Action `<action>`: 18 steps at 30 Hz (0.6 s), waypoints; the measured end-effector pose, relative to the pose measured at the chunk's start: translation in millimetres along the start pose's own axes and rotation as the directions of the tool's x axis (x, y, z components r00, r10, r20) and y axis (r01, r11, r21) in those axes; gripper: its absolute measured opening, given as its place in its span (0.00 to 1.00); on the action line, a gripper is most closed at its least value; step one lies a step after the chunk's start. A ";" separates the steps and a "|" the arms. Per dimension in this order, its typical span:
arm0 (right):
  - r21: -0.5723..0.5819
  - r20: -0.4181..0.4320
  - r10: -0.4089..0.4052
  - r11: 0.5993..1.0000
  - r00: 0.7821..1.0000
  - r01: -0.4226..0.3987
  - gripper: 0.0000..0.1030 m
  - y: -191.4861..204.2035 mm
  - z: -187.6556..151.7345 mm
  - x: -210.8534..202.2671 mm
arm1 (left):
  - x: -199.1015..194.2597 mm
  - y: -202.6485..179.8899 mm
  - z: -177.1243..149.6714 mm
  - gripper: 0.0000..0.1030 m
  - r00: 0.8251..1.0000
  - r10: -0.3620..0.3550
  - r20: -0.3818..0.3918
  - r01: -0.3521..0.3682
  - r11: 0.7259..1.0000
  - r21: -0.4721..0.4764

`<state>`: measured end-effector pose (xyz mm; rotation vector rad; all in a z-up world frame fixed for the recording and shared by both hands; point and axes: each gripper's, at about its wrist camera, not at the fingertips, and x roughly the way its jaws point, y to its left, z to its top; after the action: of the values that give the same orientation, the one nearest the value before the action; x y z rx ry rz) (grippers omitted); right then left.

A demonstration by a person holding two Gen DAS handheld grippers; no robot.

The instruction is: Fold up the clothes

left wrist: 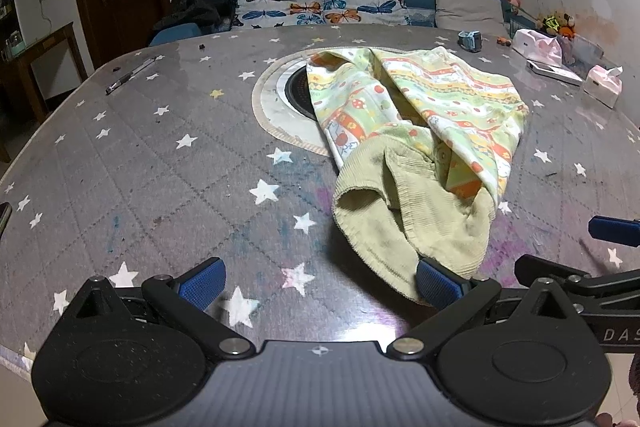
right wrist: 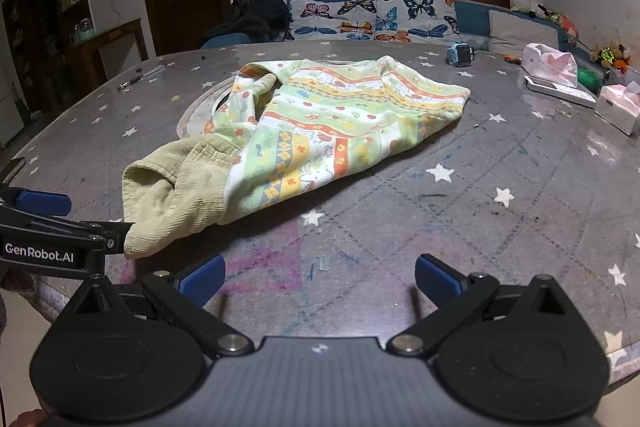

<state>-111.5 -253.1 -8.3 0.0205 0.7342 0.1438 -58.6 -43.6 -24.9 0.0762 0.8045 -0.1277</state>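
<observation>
1. two grippers are ours to report: the left gripper [left wrist: 320, 281] has its fingers spread wide and grasps nothing, and the right gripper [right wrist: 318, 277] is spread wide too, with nothing between its blue pads.
2. we see the garment [left wrist: 420, 131] lying crumpled on the table [left wrist: 160, 167], a small patterned piece in green, yellow and orange with a ribbed khaki hem [right wrist: 176, 195].
3. in the left wrist view the hem sits just in front of the left gripper's right-hand pad, touching or nearly touching it; we cannot tell which.
4. in the right wrist view the garment lies ahead and to the left, apart from the right gripper.
5. we also see a pen [left wrist: 130, 75] far left on the table, a watch [right wrist: 462, 54] beyond the garment, and tissue packs [right wrist: 618, 107] far right.
6. behind the table stands a sofa with a butterfly blanket [left wrist: 320, 1].
</observation>
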 end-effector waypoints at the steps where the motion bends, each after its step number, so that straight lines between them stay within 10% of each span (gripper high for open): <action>1: -0.002 0.000 0.000 1.000 1.000 0.000 0.99 0.6 0.0 0.1 | -0.1 0.1 0.0 1.00 1.000 0.000 0.000 0.000 1.000 0.000; 18: -0.010 -0.008 0.002 1.000 1.000 -0.002 0.99 3.6 6.6 3.3 | 2.0 0.0 6.0 1.00 1.000 -0.002 -0.017 0.002 1.000 -0.007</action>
<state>-105.2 -248.8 -5.4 0.0108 0.7410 0.1497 -53.0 -44.4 -22.2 0.0698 0.8220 -0.1260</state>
